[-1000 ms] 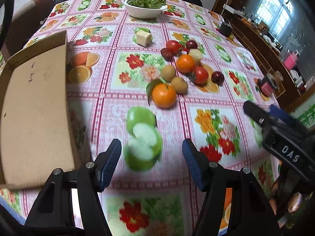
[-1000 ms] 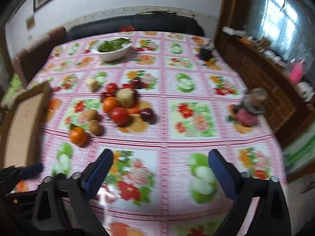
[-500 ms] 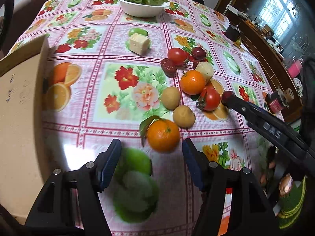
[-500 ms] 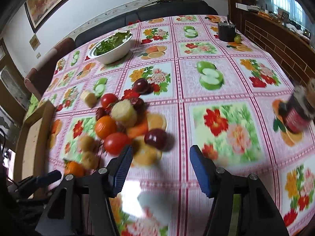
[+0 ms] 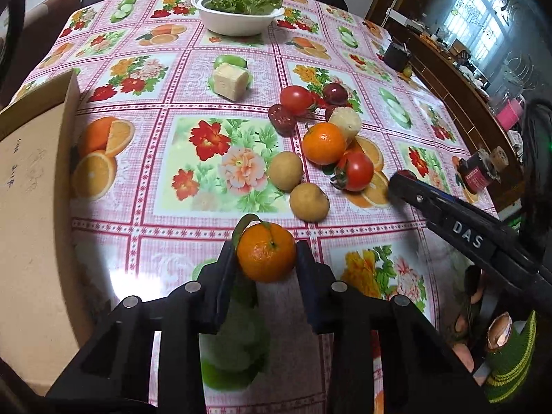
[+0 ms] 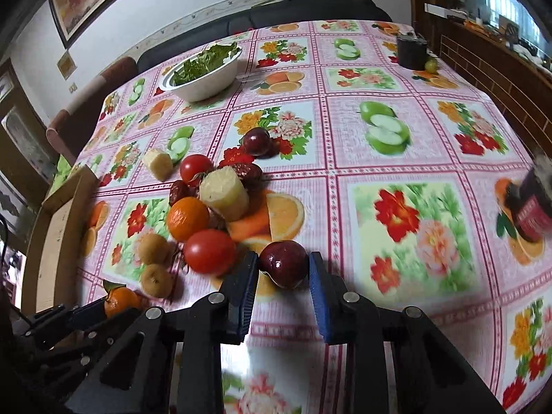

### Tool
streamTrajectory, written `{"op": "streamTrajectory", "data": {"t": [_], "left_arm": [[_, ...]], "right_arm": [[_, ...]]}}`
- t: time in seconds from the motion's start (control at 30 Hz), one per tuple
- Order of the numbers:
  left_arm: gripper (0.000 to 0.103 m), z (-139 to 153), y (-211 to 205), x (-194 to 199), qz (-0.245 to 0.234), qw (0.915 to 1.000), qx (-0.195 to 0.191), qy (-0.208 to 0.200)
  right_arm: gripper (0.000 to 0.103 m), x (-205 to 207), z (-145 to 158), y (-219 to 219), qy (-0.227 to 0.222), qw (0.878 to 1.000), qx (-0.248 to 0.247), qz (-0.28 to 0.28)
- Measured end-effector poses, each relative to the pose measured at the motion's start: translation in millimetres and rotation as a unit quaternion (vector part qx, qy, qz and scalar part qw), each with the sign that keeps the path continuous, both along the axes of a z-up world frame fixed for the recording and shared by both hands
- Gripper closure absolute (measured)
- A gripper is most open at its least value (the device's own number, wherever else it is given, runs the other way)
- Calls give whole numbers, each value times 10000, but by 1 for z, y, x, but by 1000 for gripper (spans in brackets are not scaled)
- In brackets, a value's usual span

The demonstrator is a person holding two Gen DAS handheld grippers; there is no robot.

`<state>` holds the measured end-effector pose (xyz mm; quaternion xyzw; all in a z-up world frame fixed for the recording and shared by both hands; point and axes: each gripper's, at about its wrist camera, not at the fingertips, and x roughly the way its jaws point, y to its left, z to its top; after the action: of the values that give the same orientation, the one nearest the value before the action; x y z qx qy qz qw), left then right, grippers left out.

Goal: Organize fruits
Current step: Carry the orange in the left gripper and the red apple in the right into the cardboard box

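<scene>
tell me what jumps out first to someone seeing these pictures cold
Each gripper has just closed on a fruit: the left gripper pinches a leafy orange at the table's near edge, and the right gripper clamps a dark red plum beside it. Behind them, a loose pile of tomatoes, another orange and brown fruits sits mid-table on the loud fruit-print tablecloth.

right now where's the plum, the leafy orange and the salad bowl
plum (image 6: 283, 264), right wrist view, on its glossy front
leafy orange (image 5: 266, 256), left wrist view, middle of its peel
salad bowl (image 5: 238, 26), left wrist view, on its white wall
</scene>
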<state>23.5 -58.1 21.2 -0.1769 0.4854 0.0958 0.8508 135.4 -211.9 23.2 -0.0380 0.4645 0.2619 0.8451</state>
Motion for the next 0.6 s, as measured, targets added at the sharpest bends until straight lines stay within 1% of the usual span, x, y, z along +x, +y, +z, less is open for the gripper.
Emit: {"op": "streamTrajectory", "data": {"t": [0.17,0.3,0.47,0.6], "left_arm": [[72,15,-2,-18,3,9999,26,-151],[71,26,-2,-34,29,9997,49,-248],[71,39,2,-56,179,9989,266,-346],[71,46,15,-72,342,9982,283,-410]], "right_arm": [[72,-19,11,-14,27,9998,212,12],[73,-38,21,-17,-20,9995,292,104],[73,-62,35,-9,-85,9988,361,313],[73,-80,43,4,-143,9978,376,537]]}}
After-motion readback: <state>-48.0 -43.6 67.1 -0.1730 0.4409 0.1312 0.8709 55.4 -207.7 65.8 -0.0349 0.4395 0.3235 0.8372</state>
